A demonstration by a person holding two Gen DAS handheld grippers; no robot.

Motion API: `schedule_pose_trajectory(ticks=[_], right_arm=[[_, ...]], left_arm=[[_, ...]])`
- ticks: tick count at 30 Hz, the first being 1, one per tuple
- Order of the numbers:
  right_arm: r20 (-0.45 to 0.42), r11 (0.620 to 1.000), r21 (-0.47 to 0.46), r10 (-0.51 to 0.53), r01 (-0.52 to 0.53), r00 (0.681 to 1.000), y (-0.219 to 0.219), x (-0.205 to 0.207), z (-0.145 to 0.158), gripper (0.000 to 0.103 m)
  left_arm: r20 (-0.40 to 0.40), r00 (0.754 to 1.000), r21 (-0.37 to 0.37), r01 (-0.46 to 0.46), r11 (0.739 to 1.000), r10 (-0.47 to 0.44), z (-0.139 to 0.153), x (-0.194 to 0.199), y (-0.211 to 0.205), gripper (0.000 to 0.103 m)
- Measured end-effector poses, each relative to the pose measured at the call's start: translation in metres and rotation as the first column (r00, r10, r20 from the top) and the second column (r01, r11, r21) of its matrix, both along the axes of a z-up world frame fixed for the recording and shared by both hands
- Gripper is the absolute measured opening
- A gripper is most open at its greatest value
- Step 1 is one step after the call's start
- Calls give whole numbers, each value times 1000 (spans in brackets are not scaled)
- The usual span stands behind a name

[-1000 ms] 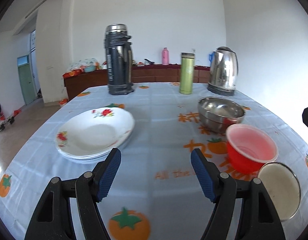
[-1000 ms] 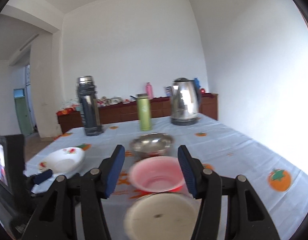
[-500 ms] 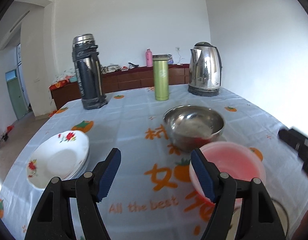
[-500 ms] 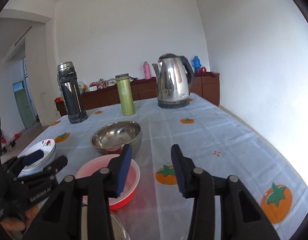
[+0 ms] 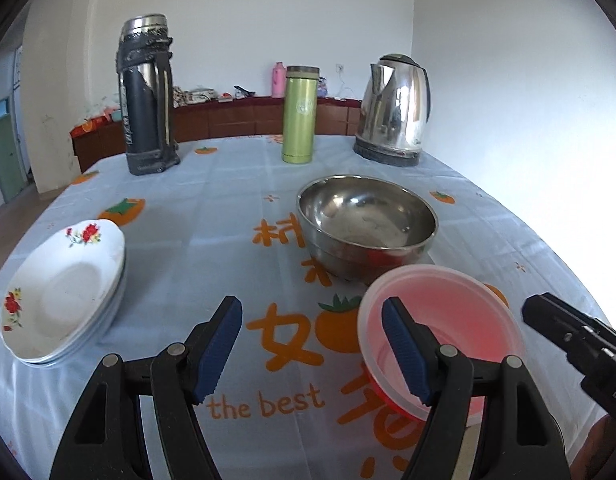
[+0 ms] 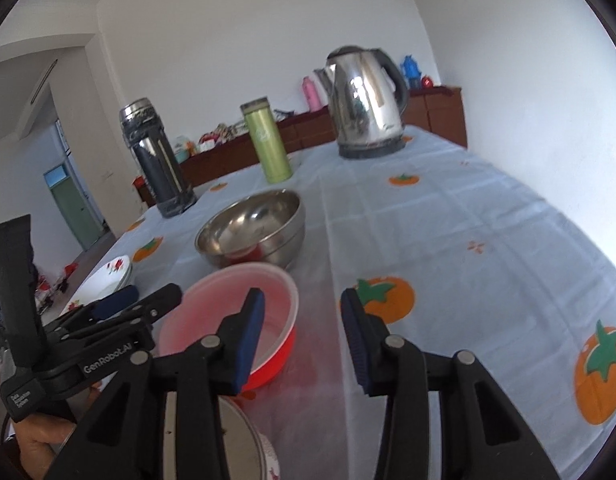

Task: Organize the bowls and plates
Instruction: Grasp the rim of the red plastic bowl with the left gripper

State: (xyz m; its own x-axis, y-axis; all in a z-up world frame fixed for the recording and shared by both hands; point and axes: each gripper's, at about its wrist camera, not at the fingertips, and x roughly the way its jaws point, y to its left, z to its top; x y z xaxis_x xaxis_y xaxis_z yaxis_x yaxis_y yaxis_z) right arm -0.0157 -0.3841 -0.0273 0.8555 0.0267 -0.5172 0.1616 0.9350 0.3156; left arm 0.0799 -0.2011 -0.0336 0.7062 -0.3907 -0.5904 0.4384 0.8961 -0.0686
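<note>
A red plastic bowl sits near the table's front, just behind a steel bowl. A stack of white flowered plates lies at the left. My left gripper is open and empty, its right finger over the red bowl's left rim. In the right wrist view my right gripper is open and empty, its left finger over the red bowl at its right rim. The steel bowl is behind it. A white enamel bowl lies under the right gripper, mostly hidden.
A dark thermos, a green flask and a steel kettle stand at the table's far side. The tomato-print tablecloth covers the table. The plates also show in the right wrist view.
Both grippers moved forward and right toward the red bowl. The right gripper opened wider and tilted, and now straddles the bowl's right rim.
</note>
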Motion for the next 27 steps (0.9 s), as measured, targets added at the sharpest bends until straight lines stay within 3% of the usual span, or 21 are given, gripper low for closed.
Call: schedule_pose_trajectory(ticks=[4,6,10,12,14,21,27], right_arm=[[-32,1000,3,21,-21,999,3,6,-4,38],[-53,999,14,33,-33,998,3,9,-8,31],[-73,999,16,48,-47,996,4,12,-10,28],[-79,998,23,59,-57,995,5,13,-12,23],[-85,997,31,72,-70,994,6,15,-12,22],[-88,996,30,82,-80,993,8,17,-12,17],[-80,996,44,74,-71,994,6,16,-11,15]], left_arm=[[-6,999,3,36,999,-36,-1,-2,-5,70],[-1,998,22,58,998,-58,-1,-5,-9,58],[-27,996,32,84,996,-83,-6,-5,-15,51],[-48,994,26,100,995,-99,-8,-4,-16,39],[-65,992,21,111,994,-110,-10,-2,-17,33],[-89,986,6,140,990,-139,-14,-1,-22,22],[-94,986,-28,137,990,-139,-11,0,-19,21]])
